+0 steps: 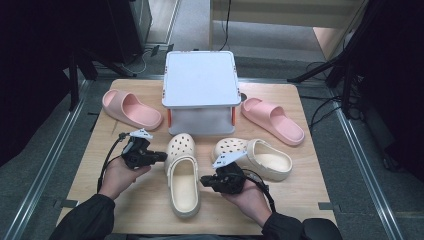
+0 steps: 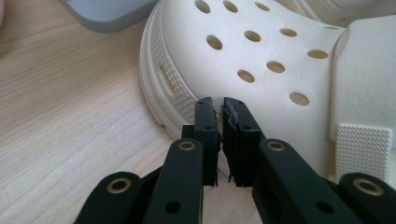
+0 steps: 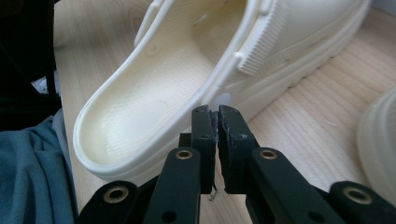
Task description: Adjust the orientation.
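Both hand-held grippers are seen with their jaws drawn together and nothing clamped between them: the left hand-held gripper is held just to the left of the near cream clog, its tips almost against the perforated toe cap, while the right hand-held gripper is set just to the right of the same clog, its tips close to the side wall near the strap rivet. In the left gripper view the closed tips are seen right at the ribbed sole edge of the clog; in the right gripper view the closed tips are seen beside the open heel and footbed; contact cannot be confirmed in either. The clog lies between the two grippers on the wooden counter, toe pointing away from the person. A second cream clog lies beyond the right gripper, turned sideways, and the white two-tier rack stands farther ahead, flanked by two pink slides. The step in hand is judged to be an approach to the near clog from both sides, probably to nudge or square it with closed tips. Should a lift to the rack be intended, the jaws would need to be opened and set over the side wall or strap before closing.
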`<state>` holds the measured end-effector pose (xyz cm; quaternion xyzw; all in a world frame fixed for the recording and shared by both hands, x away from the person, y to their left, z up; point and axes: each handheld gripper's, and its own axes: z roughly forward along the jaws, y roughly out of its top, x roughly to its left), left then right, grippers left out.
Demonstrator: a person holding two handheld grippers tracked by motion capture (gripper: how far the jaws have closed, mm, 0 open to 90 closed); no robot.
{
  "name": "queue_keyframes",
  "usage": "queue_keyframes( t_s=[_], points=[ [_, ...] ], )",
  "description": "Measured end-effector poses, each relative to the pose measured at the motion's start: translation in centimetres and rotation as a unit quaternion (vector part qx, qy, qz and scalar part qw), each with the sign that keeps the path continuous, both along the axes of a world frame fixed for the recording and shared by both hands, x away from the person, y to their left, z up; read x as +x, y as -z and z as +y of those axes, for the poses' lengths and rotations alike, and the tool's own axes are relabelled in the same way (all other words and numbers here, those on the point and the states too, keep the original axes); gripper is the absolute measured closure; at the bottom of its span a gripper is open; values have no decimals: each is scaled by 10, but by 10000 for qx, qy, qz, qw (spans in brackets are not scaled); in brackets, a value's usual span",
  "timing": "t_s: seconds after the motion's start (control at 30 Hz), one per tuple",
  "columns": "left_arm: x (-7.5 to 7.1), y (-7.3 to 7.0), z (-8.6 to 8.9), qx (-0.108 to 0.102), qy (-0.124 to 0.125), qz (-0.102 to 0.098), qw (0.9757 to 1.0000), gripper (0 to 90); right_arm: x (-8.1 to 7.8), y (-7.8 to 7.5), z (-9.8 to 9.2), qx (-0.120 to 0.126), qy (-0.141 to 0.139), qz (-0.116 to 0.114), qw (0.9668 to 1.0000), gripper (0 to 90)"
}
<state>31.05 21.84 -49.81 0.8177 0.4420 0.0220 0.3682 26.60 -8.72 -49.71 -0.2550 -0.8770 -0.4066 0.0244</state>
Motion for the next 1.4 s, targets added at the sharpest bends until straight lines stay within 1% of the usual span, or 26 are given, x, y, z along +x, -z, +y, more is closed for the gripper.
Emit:
queue_keyframes(
  t_s=[0.07, 0.17, 0.2, 0.3, 0.37, 0.53, 0.63, 0.67, 0.7, 0.73, 0.77, 0.8, 0.83, 0.87, 0.93, 1.0, 1.03, 1.07, 1.1, 1.13, 1.17, 1.2, 1.23, 1.27, 1.3, 1.4],
  points=[
    [1, 2, 1, -59, 1, 17, 10000, 843, -2, 1, 4, 15, -45, -25, 10000, 862],
    [1, 2, 1, -55, 23, -13, 10000, 841, -4, 0, 5, 60, -76, -98, 9999, 862],
    [2, 2, -2, -106, -7, 11, 9999, 844, -5, -1, 6, 79, -80, -104, 9999, 861],
    [3, 2, -7, -70, 60, -59, 9999, 864, -5, -1, 6, 71, -77, -107, 9999, 860],
    [4, 2, -11, 11, 98, -105, 9999, 866, -4, -1, 5, 98, -80, -110, 9999, 858],
    [8, 3, -15, -113, 104, -50, 9999, 871, -5, -3, 5, 118, -66, -145, 9998, 859],
    [8, 1, -15, -75, 119, -67, 9999, 863, -5, -3, 4, 112, -71, -150, 9998, 857],
    [8, 0, -15, -60, 149, -64, 9999, 847, -5, -3, 3, 126, -61, -166, 9998, 830],
    [9, -3, -14, -62, 186, -55, 9998, 847, -5, -3, 3, 126, -61, -166, 9998, 830],
    [8, -11, -12, -146, 150, -167, 9996, 837, -5, -5, 2, 151, -4, -199, 9997, 800],
    [9, -15, -10, -209, 144, -148, 9996, 828, -5, -6, 1, 180, 24, -211, 9996, 786],
    [9, -15, -10, -209, 144, -148, 9996, 815, -4, -6, -1, 215, 61, -210, 9995, 773],
    [10, -19, -9, -249, 143, -148, 9995, 815, -4, -6, -1, 215, 61, -210, 9995, 773],
    [12, -26, -8, -301, 166, -119, 9993, 794, -3, -9, -3, 314, 109, -208, 9992, 745],
    [15, -35, -7, -388, 173, -158, 9990, 777, -3, -10, -4, 343, 163, -240, 9990, 703],
    [17, -44, -6, -520, 218, -179, 9982, 776, -4, -12, -5, 331, 195, -296, 9988, 661],
    [17, -44, -6, -520, 218, -179, 9982, 777, -4, -12, -5, 331, 195, -296, 9988, 661],
    [19, -54, -5, -608, 290, -195, 9975, 777, -5, -13, -5, 284, 257, -325, 9987, 622],
    [19, -54, -5, -608, 290, -195, 9975, 777, -5, -13, -5, 284, 257, -325, 9987, 622],
    [20, -60, -4, -626, 306, -259, 9972, 777, -5, -14, -5, 245, 279, -310, 9988, 619],
    [20, -63, -3, -629, 301, -296, 9971, 770, -5, -16, -5, 231, 339, -235, 9989, 597],
    [22, -67, -2, -686, 325, -281, 9967, 762, -5, -17, -4, 232, 357, -211, 9989, 588],
    [24, -70, 0, -745, 276, -297, 9964, 762, -5, -17, -4, 232, 357, -211, 9989, 588],
    [28, -76, 4, -781, 182, -393, 9960, 748, -6, -18, -4, 206, 371, -225, 9988, 574],
    [28, -76, 4, -781, 182, -393, 9960, 748, -6, -18, -4, 206, 371, -225, 9988, 574],
    [35, -86, 9, -856, 126, -473, 9951, 738, -6, -19, -4, 174, 384, -223, 9989, 555]
  ],
)
